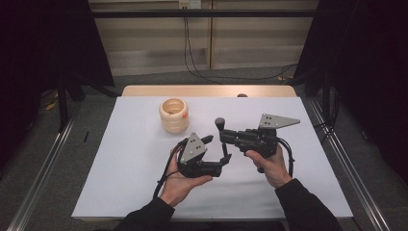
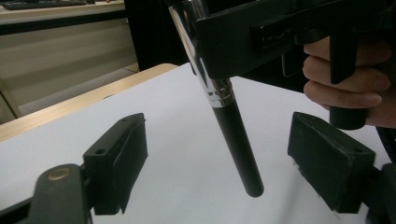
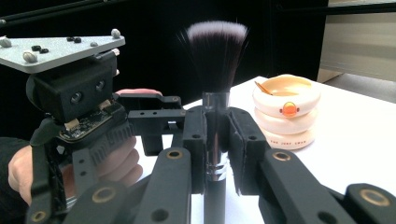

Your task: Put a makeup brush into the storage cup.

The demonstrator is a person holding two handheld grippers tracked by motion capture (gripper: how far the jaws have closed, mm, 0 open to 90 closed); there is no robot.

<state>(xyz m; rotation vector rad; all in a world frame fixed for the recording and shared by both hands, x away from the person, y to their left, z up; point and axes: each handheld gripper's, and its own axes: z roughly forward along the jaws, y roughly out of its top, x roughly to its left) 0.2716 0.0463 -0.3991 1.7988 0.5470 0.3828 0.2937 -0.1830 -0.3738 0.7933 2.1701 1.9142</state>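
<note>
Black-handled brush (image 3: 216, 116) was clamped upright in the right tool (image 1: 222, 135), pads on the chrome ferrule, bristles up, above the desk's (image 1: 134, 192) middle and nearer its front edge. Left tool (image 2: 215, 158) sat just below it, jaws standing apart either side of the lower handle, pads not yet touching; it had no grip. Cream stacked jar (image 1: 173, 115) stood well apart, toward the rear-left.

Judgement: a handover, right to left. To do it well: centre the handle between the left pads, since it looked closer to neither by much but hung tilted. Square the left tool to the handle first. Close fully on the black part. Right tool should release only after that.
</note>
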